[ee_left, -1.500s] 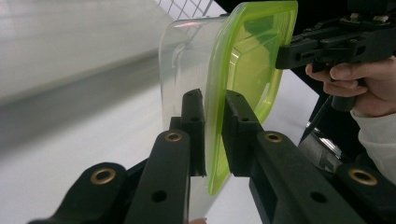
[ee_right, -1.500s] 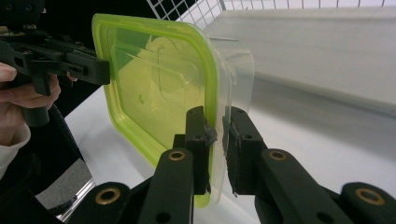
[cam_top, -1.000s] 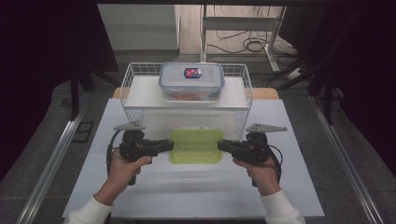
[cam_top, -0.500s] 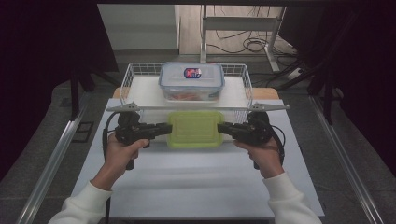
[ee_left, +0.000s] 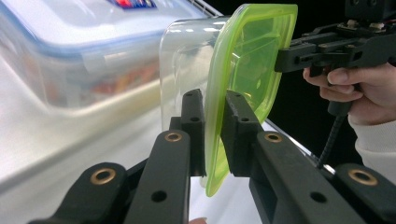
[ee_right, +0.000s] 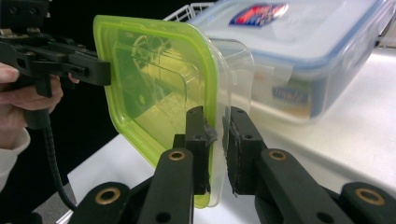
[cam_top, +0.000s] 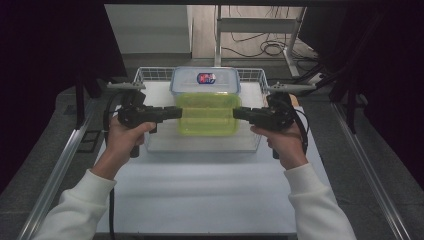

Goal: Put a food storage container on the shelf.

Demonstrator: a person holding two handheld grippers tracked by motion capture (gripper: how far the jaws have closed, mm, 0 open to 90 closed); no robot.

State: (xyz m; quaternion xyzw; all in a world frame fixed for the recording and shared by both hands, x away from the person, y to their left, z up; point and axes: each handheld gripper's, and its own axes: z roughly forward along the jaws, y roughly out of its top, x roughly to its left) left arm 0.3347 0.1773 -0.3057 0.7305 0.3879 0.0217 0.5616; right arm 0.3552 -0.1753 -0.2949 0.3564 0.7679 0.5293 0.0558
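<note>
We hold a green-lidded container [cam_top: 208,114] between the two tongs, up in the air over the near edge of the wire basket [cam_top: 252,77]. The left gripper [cam_top: 175,112] is clenched on the lid's rim at the container's left end, and in the left gripper view its black pads [ee_left: 194,121] pinch that green edge from both sides. The right gripper [cam_top: 239,113] is clamped on the opposite end; in the right gripper view its pads [ee_right: 198,135] squeeze the lid rim and the clear wall [ee_right: 233,60] just behind it.

In the basket, behind our load, sits a blue-lidded box [cam_top: 205,80] with a red and blue label; what it rests on we cannot make out. We judge that the step in hand is to carry the green-lidded container into the basket, probably onto or beside that box.

To do this well, we want both hands to travel together, at the same height and the same pace, so the container stays level and neither end twists out of its grip. Each hold is only on a thin lip, so we should not pull the hands apart or push them toward each other: either could pop the lid or let an edge slip. We should clear the basket's front wire with room to spare before moving forward, and keep the load apart from the blue-lidded box until we are squarely over the spot. Then we set it down gently and flat, and let go only once it rests on its own.
</note>
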